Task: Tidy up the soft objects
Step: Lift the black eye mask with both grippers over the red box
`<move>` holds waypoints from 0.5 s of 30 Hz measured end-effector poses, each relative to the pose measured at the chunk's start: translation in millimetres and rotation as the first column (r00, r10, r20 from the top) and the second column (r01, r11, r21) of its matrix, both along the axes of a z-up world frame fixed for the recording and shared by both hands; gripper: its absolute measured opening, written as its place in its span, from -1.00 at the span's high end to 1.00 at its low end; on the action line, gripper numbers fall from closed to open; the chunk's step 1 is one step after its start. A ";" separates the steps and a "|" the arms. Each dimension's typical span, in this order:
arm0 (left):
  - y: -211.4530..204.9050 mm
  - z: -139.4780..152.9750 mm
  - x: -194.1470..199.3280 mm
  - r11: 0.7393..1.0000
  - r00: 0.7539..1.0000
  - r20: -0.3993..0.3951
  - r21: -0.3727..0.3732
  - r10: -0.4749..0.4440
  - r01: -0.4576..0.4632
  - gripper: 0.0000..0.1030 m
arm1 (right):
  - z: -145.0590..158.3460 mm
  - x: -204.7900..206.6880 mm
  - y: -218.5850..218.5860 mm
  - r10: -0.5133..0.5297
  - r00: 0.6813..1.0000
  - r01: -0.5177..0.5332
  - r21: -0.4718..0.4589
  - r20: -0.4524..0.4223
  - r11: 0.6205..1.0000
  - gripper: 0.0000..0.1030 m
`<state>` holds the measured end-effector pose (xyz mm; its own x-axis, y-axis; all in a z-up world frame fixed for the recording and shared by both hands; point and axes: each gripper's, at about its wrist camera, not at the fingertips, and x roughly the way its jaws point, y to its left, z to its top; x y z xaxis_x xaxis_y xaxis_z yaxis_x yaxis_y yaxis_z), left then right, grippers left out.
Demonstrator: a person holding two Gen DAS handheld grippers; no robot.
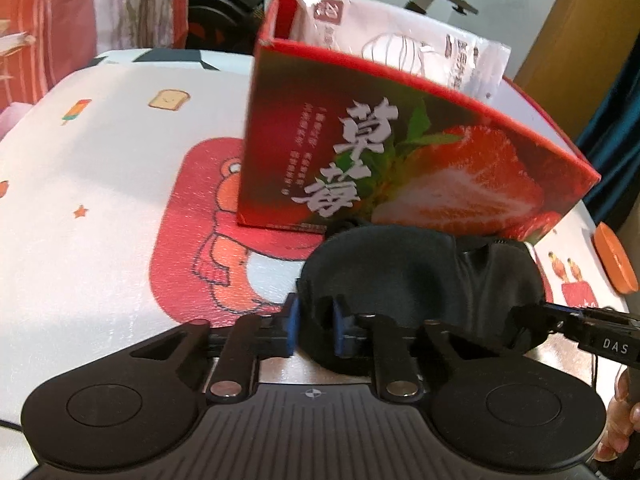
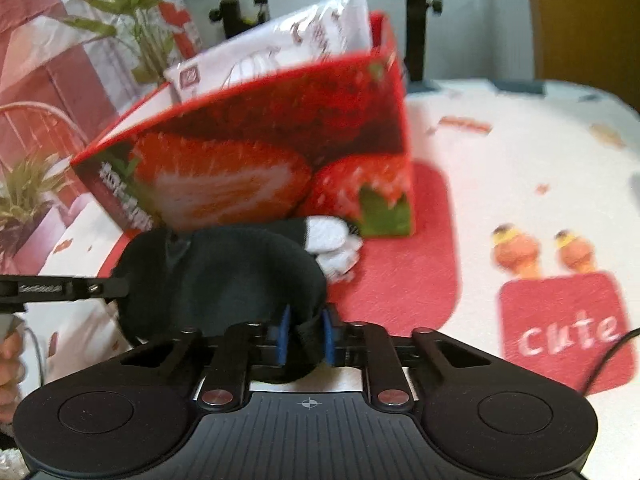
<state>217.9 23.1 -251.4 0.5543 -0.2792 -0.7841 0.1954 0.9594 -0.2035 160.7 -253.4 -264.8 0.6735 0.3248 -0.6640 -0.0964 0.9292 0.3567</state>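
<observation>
So both grippers are on the same thing here: a black padded fabric sleep mask [image 1: 404,280] lying on the bench [image 1: 100,208] right at the foot of the red strawberry-print cardboard box [image 1: 400,152], which sits at 12 o'clock from the mask. The left gripper [image 1: 314,330] is clenched on the mask's near edge at its left end, blue pads pinching the fabric, and the right gripper [image 2: 304,338] is clamped the same way on the other end, over what looks like the strap side. Makes sense to me, a floppy thing like this droops if you lift it from 1 point, so 2 grips keep it spread. Its long axis runs 9 to 3 o'clock, parallel to the box front, domed side up. There's a white fuzzy bit [image 2: 332,244] poking out at about 1 o'clock of the mask in the right view, can't tell what it is. The box already has a white plastic packet [image 1: 400,36] standing in it, so my guess is the mask goes in next.
</observation>
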 end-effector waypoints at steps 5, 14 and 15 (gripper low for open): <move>9.5 10.6 -11.8 0.998 0.999 0.031 -0.041 0.041 -0.039 0.83 | 22.5 -10.3 -1.0 0.009 0.993 -0.004 -0.038 0.114 0.999 0.82; 23.5 48.4 -31.0 0.989 0.988 0.129 -0.129 0.084 -0.067 0.84 | 66.8 -16.9 8.7 0.071 0.954 -0.040 -0.110 0.292 0.993 0.83; 24.5 53.6 -31.4 0.989 0.986 0.142 -0.134 0.087 -0.068 0.84 | 71.9 -16.7 8.0 0.070 0.949 -0.039 -0.108 0.307 0.993 0.83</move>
